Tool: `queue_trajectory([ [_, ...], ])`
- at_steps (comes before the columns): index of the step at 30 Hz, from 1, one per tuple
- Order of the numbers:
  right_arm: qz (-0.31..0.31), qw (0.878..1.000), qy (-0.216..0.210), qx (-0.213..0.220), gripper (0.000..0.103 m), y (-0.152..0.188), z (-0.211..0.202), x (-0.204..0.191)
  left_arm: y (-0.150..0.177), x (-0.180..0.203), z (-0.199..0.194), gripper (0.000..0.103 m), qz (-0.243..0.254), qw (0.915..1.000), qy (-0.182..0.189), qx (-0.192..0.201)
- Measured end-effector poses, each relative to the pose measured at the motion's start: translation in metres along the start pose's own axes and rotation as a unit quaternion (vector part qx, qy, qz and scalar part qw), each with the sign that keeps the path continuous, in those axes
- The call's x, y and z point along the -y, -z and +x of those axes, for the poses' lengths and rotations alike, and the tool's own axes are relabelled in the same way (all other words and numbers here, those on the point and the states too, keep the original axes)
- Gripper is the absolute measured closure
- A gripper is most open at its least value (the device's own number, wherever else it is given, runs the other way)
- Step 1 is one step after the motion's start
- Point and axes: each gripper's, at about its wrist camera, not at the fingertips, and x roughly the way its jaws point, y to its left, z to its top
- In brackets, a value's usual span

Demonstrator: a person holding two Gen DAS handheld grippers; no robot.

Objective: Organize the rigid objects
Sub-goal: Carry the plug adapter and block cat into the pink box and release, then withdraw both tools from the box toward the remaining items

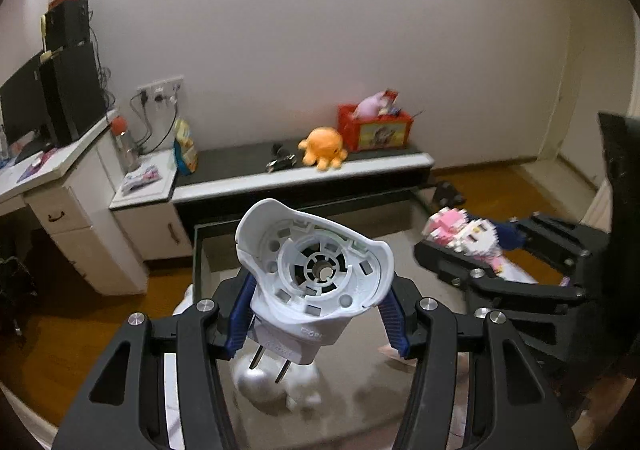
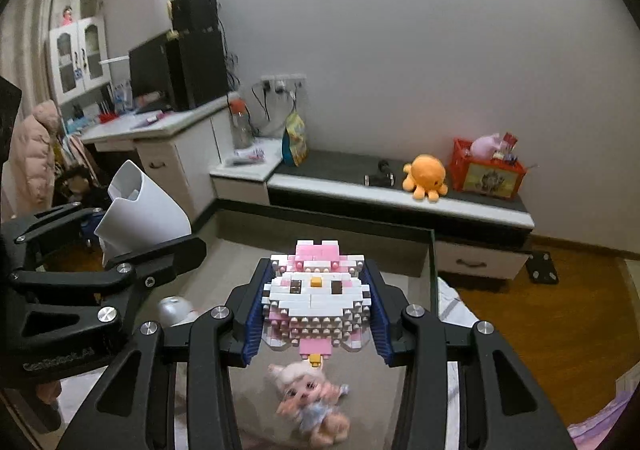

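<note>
Left hand-held gripper: clamped on white plug-in device, prongs down, held above glass table. Right hand-held gripper: clamped on pink-and-white brick figure, held above doll lying on table.

Glass-topped table, doll and white ball lying on it
</note>
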Motion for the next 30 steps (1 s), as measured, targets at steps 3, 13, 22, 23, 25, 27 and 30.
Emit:
queue_trajectory([
  [3, 0.002, 1.000, 0.006, -0.029, 0.058, -0.001, 0.028, 0.005, 0.000, -0.005, 0.027, 0.048, -0.004, 0.9996, 0.000, -0.028],
  [13, 0.033, 0.991, -0.016, -0.125, 0.058, 0.007, 0.094, 0.021, 0.018, -0.020, 0.096, 0.047, -0.009, 0.9913, -0.029, -0.128],
  [22, 0.054, 0.987, -0.013, -0.153, 0.046, 0.013, 0.097, 0.029, 0.022, -0.025, 0.095, 0.033, -0.010, 0.9883, -0.051, -0.144],
  [23, 0.056, 0.987, -0.007, -0.151, 0.033, 0.012, 0.096, 0.030, 0.022, -0.027, 0.092, 0.033, -0.015, 0.9887, -0.049, -0.141],
  [25, 0.059, 0.989, 0.000, -0.135, 0.022, 0.011, 0.086, 0.032, 0.024, -0.032, 0.082, 0.021, -0.025, 0.9897, -0.048, -0.132],
  [27, 0.066, 0.991, -0.008, -0.117, 0.022, 0.009, 0.068, 0.033, 0.025, -0.033, 0.062, 0.019, -0.029, 0.9921, -0.046, -0.113],
  [30, 0.058, 0.994, -0.009, -0.087, 0.022, 0.002, 0.040, 0.026, 0.027, -0.030, 0.019, 0.017, -0.022, 0.9959, -0.051, -0.071],
])
